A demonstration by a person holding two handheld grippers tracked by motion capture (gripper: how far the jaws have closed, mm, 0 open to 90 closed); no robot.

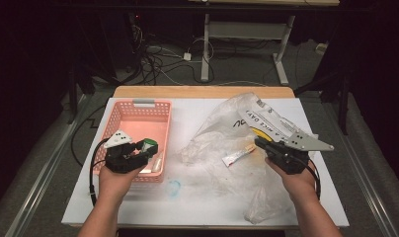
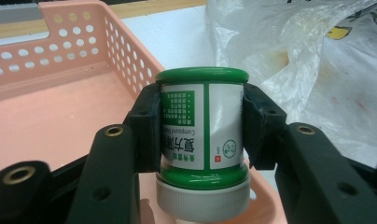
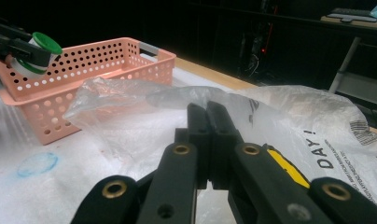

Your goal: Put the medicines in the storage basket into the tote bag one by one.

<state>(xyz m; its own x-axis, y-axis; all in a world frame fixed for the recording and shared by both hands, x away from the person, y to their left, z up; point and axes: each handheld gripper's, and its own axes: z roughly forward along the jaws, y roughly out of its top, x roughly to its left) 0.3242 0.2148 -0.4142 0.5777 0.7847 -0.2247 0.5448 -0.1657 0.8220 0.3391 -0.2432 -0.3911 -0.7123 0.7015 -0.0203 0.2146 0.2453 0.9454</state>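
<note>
A green-and-white medicine bottle [image 1: 148, 144] [image 2: 203, 135] with a white cap at its lower end sits between the jaws of my left gripper [image 1: 142, 148] [image 2: 200, 128], which is shut on it. It hangs over the right side of the pink perforated basket [image 1: 138, 106] [image 2: 84, 28]. The right gripper view shows the bottle [image 3: 39, 51] above the basket [image 3: 107, 60]. My right gripper [image 1: 260, 143] [image 3: 209, 114] is shut, jaws pressed together, just over a crumpled clear plastic bag [image 1: 227, 118] [image 3: 280, 107]. I cannot tell whether it pinches the film.
A small white sachet [image 1: 239, 154] lies on the bag near the right gripper. A pale tube-like item [image 1: 158, 163] rests inside the basket. A faint blue ring mark [image 1: 174, 187] [image 3: 37, 164] is on the white table cover [image 1: 187, 207]. Cables and desk legs lie beyond the table.
</note>
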